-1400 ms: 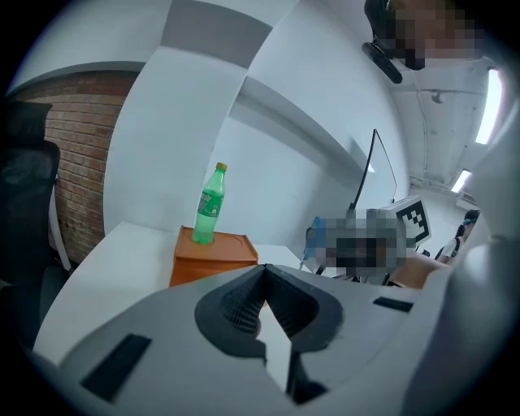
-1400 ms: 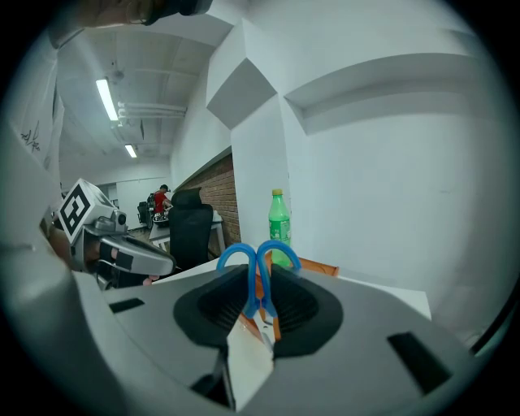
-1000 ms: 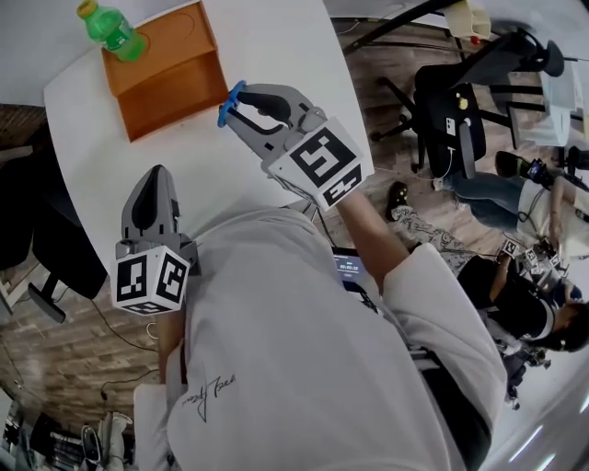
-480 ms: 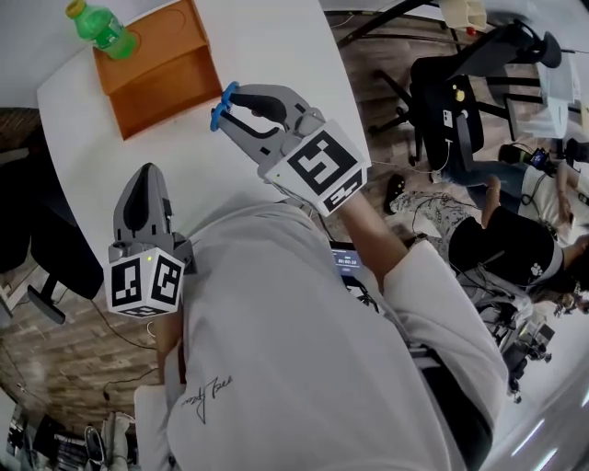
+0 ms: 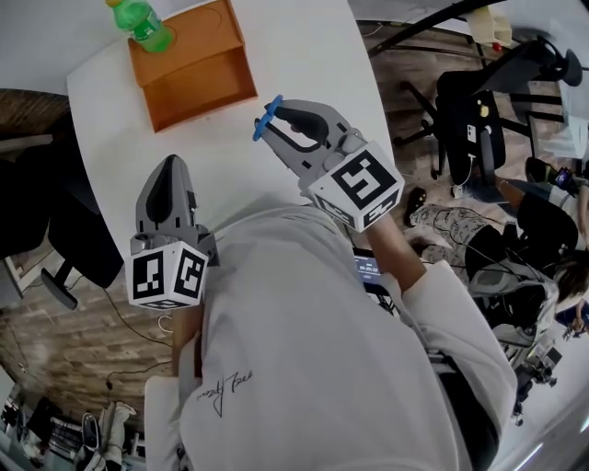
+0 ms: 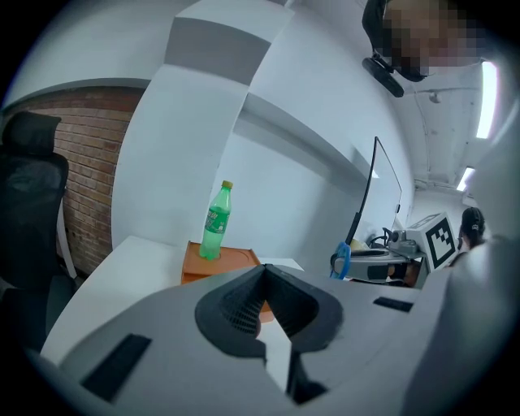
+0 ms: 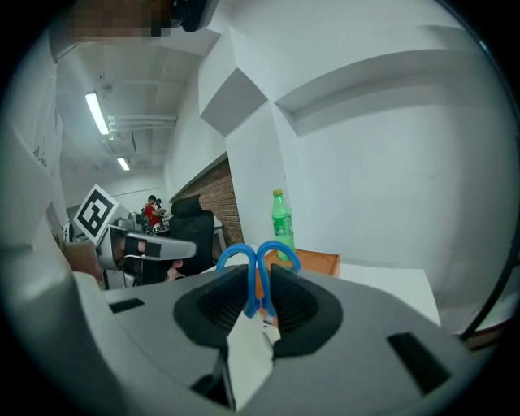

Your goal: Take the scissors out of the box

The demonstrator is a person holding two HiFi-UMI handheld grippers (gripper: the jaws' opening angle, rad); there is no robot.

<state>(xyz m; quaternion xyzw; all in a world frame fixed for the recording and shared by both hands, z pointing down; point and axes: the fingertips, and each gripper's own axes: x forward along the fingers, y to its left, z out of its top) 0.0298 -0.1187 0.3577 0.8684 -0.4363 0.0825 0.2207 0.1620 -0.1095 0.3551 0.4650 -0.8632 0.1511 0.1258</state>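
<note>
The person's right arm, in a white sleeve (image 5: pixel 433 304), reaches forward over the white table (image 5: pixel 304 55), and the right gripper (image 5: pixel 281 121) points up and to the left in the head view, tilted a little downward. The left gripper (image 5: pixel 169 170) sits nearer the body on the left, aimed up the table, its jaws pressed together with nothing between them, as the left gripper view confirms (image 6: pixel 262 276). The right gripper's jaws are clamped on the scissors (image 5: pixel 264 122), gripping them just behind the handles. The scissors have two bright blue loop handles, side by side and closed against each other, and the right gripper view shows them (image 7: pixel 249 288) standing just past the jaw tips, with a pale blade running back toward the camera. Their long axis lies along the gripper's own line: handles lead, pointing toward the orange box (image 5: pixel 198 87), blade trails toward the hand. The scissors are outside the box, over the table near its front right corner and apart from it. A green bottle (image 5: pixel 143 20) stands at the box's far left corner.
</note>
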